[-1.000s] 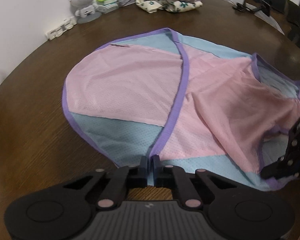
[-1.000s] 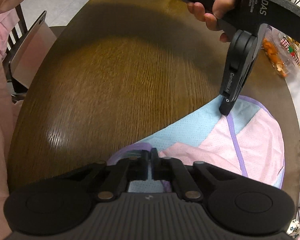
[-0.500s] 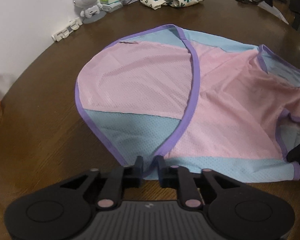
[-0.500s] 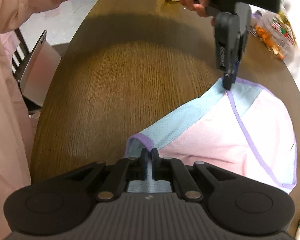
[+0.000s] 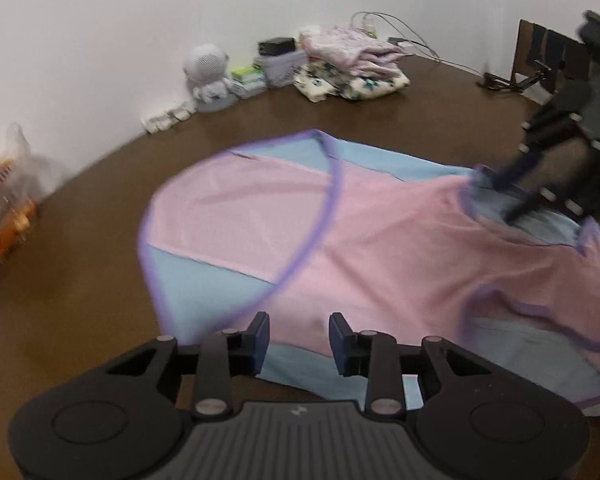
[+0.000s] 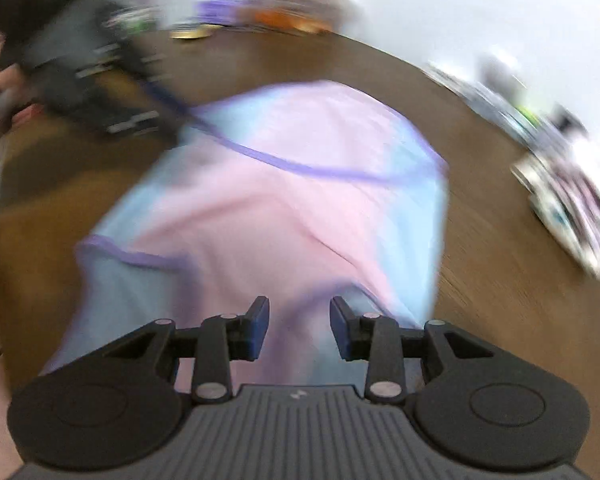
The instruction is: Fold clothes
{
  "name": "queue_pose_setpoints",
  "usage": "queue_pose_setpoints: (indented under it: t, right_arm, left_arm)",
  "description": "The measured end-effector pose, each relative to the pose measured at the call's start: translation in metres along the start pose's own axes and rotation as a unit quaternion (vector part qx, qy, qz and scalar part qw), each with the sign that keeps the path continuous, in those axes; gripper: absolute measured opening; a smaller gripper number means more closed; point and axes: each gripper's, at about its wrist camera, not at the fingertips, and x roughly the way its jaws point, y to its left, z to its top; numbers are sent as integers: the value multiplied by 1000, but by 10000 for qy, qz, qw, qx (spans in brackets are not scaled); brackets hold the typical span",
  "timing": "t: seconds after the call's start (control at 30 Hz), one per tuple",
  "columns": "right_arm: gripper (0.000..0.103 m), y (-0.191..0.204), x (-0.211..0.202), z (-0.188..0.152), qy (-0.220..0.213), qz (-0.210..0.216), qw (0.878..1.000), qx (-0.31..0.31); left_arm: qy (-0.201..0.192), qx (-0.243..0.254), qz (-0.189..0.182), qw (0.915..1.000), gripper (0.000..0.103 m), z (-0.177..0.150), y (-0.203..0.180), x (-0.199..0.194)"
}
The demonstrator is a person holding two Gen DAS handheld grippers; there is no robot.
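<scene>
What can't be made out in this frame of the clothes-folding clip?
- Right wrist view: motion blur smears the left gripper and the clutter along the wall.
- Left wrist view: the right edge cuts off the pink and blue garment.
- Left wrist view: the right gripper is blurred; contact with the cloth is unclear.

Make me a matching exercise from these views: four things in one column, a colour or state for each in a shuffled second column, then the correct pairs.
Things:
1. left gripper
2. garment trim
3. table
4. folded clothes pile

Colour or state:
A. dark brown wood
B. purple
C. open, nothing between the fingers
D. stacked at the far edge near the wall

Pairs: 1-C, 2-B, 3-A, 4-D
</scene>
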Motion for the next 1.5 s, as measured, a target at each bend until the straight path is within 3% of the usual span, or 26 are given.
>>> queue_pose_setpoints:
  t: [0.07,0.13,0.33,0.37,0.47,0.57,0.73,0.8,0.87,0.93,1.03,1.1,1.37,1.5]
  right_arm:
    - [31,-7,2,-4,-38,-172,9998,90]
    - [31,-13,4,-3,-130,-294,9995,79]
    - [31,-22,14,-2,-364,-596,9975,-95]
    - [29,-18,18,-1,-373,-596,9973,-231]
    - [4,-13,23,-2,-322,-454,9969,-563]
    - [2,-10,25,-11,-151,-489,9959,-744]
    - [3,-16,16,-21,-234,-545,9964,-602]
    - [20,-19,9,-25,-365,-484,9974,-400]
    - [33,-21,-5,-32,-560,-379,9976,-136]
    - [36,-21,-23,-42,-768,-233,9967,80]
    - [61,-18,-46,-62,-992,-81,9942,407]
    - [77,-15,-60,-77,-1120,-22,9918,614]
    - [85,2,-87,-136,-1570,115,9763,1483]
    - [87,8,-89,-156,-1706,-35,9681,1834]
  left_arm:
    - [52,-162,-85,9998,30,-6,-11,3]
    - [38,-208,-141,9997,20,-11,-22,2]
    - [105,-270,-221,9993,19,-25,-53,4]
    - [124,-278,-220,9993,19,-27,-56,4]
    - [140,-330,-150,9992,18,-30,-62,5]
    - [166,-413,-102,9990,18,-31,-63,4]
    - [220,-469,74,9986,20,-29,-68,3]
    - [184,-524,150,9983,26,-29,-70,0]
    - [42,-602,166,9980,41,-31,-75,-9]
    - [-150,-665,242,9974,67,-33,-84,-20]
    - [-368,-921,357,9944,85,-39,-103,-28]
    - [-513,-1093,433,9917,85,-44,-116,-33]
    - [-1087,-1770,735,9754,92,-61,-166,-53]
    - [-877,-1619,679,9806,92,-66,-188,-46]
